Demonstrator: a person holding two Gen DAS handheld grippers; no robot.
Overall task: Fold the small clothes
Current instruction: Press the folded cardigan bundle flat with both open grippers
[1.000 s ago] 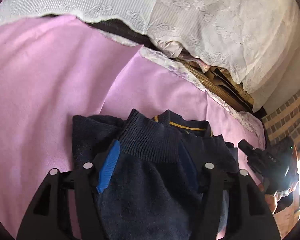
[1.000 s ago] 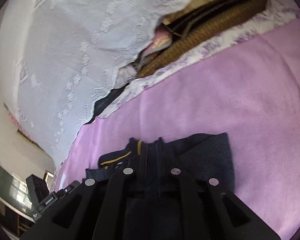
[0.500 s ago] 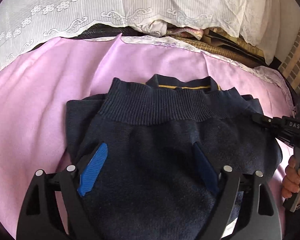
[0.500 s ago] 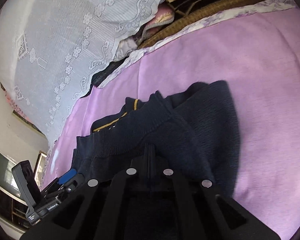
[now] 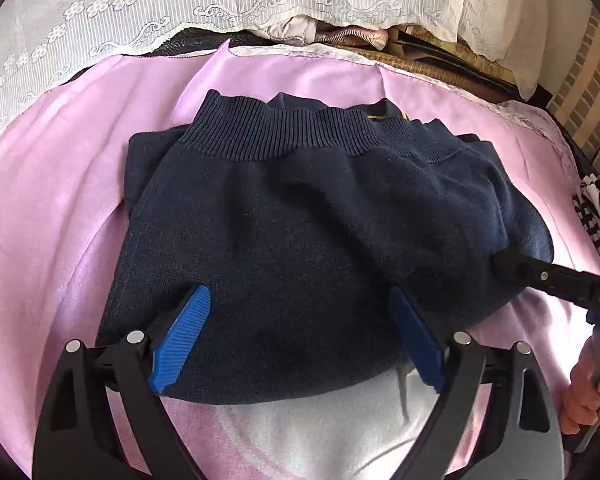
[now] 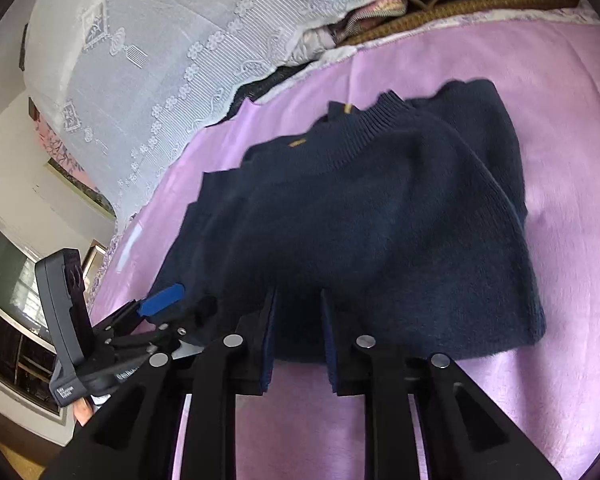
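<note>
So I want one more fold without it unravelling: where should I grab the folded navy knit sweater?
Grip the folded navy knit sweater at its near folded edge, coming from the near side: that rounded bulk gives purchase, while the ribbed hem lies loose at the far end.

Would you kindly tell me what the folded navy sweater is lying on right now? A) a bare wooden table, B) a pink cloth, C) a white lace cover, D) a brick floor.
B: the sweater rests flat on the pink cloth, which shows around it on every side in both views, while the lace cover lies behind it, apart from the sweater.
</note>
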